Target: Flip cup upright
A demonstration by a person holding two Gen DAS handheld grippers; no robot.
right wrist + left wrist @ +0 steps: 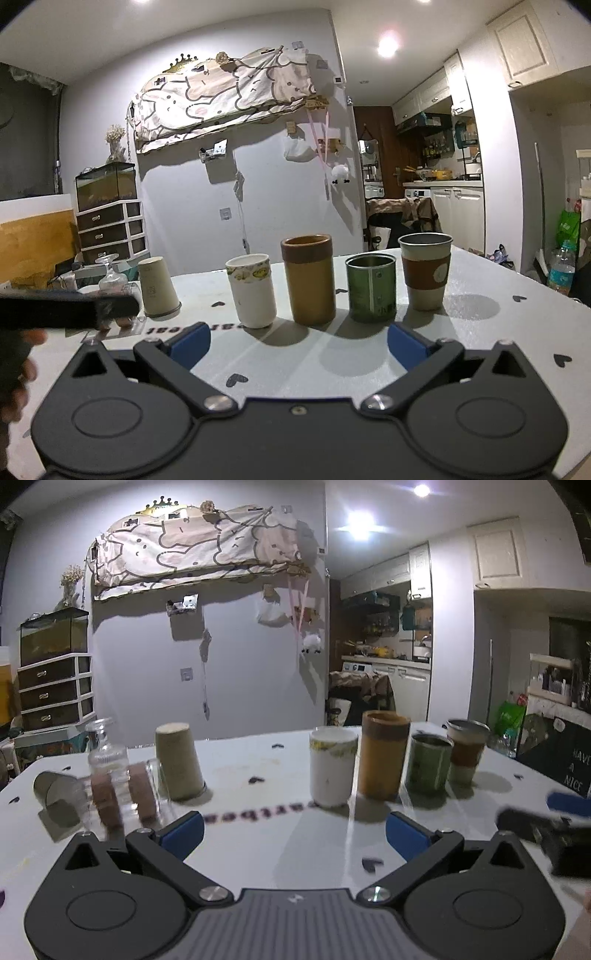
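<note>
Paper cup (180, 761), beige, is seen standing mouth-down on the white table (258, 849), left of centre, wide rim flat against the top. Judged to be the cup to be flipped. Just to its left: a clear glass piece (125, 790) with brownish bands, blurred, kind not told; a stoppered glass bottle (107, 753) behind it; a metal cup (55, 788) lying on its side at the far left.

To the right, well apart from the paper cup, four vessels stand mouth-up in a row: white cup (252, 290), tall brown tumbler (309, 279), green tin (371, 287), sleeved metal cup (424, 270).

Left gripper (294, 832) is held low over the table, jaws spread wide, nothing between the blue pads. Right gripper (299, 345) likewise released and empty, facing the upright row.

Step in hand, as judged: approach by the left gripper. The cup wall should be taken mid-height, lightly, since thin paper will crush. The glassware beside it should be kept clear of during the lift and turn.
</note>
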